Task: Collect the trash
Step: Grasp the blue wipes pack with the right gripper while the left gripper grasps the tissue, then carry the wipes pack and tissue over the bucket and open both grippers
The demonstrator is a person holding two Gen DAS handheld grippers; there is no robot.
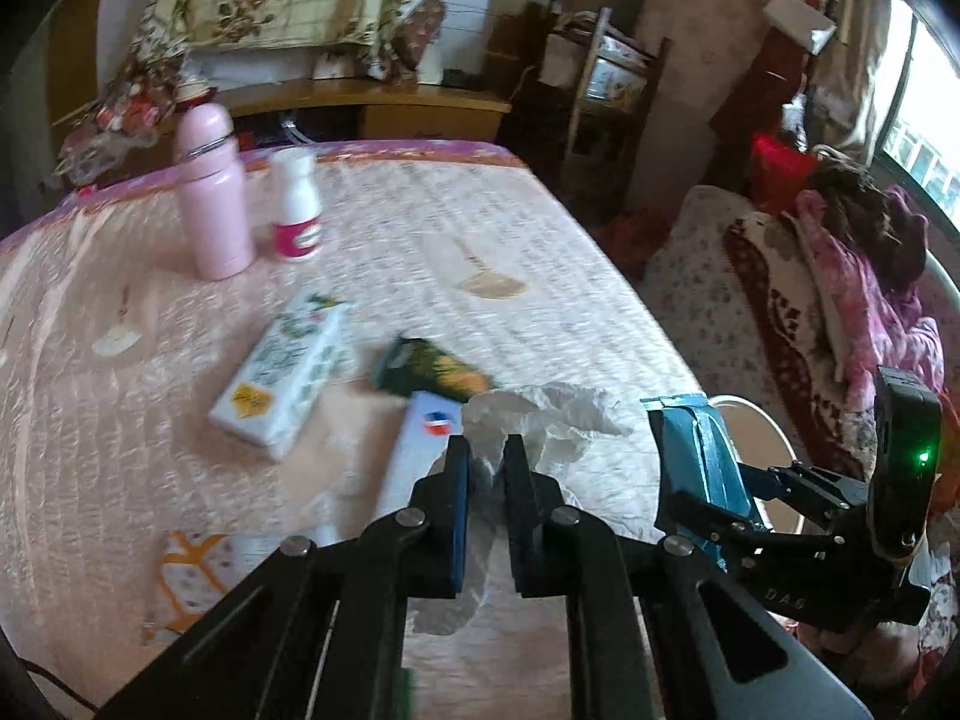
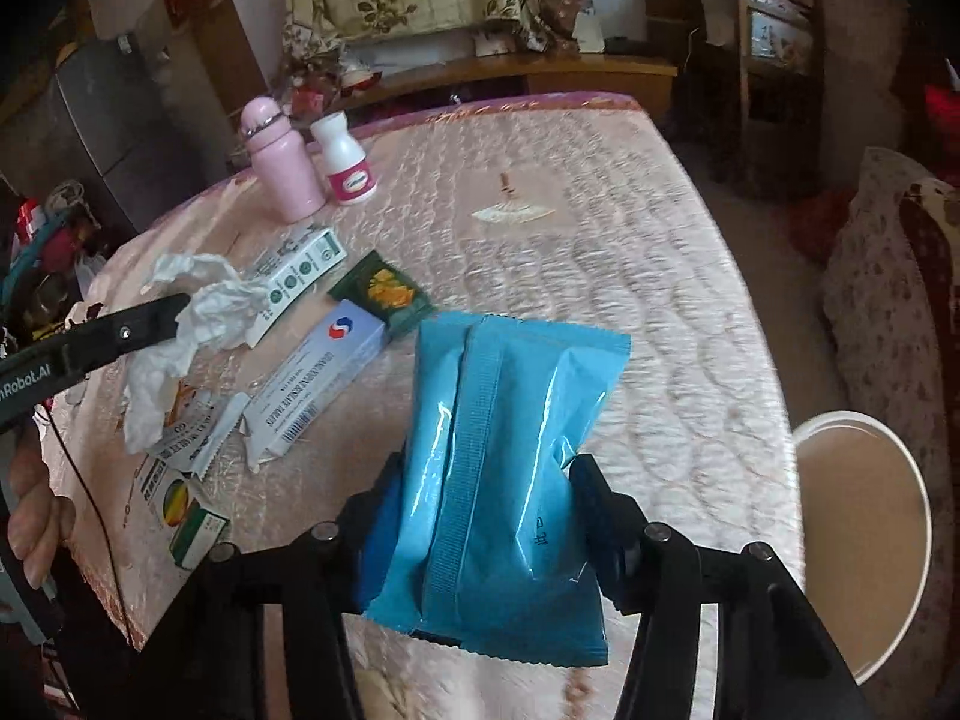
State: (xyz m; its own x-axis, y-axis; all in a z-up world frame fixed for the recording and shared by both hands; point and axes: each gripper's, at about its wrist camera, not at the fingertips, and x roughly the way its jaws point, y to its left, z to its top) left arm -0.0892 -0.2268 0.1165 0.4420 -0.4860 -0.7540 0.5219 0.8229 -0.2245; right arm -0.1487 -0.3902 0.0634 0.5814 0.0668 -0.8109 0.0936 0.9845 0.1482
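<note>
My left gripper (image 1: 487,462) is shut on a crumpled white tissue (image 1: 540,414) and holds it just above the pink quilted table (image 1: 480,228). In the right wrist view the same left gripper (image 2: 174,309) comes in from the left with the tissue (image 2: 198,312) bunched at its tip. My right gripper (image 2: 487,468) is shut on a blue plastic packet (image 2: 516,420), its pads pressing the packet's two sides. That packet (image 1: 696,438) and the right gripper (image 1: 702,462) also show at the right of the left wrist view, over the table's edge.
A white round bin (image 2: 864,420) stands on the floor beside the table's right edge. On the table are a pink bottle (image 2: 282,168), a white bottle (image 2: 348,162), a tissue pack (image 1: 282,372), a green packet (image 2: 384,294), a white-blue box (image 2: 324,378) and torn wrappers (image 2: 186,438).
</note>
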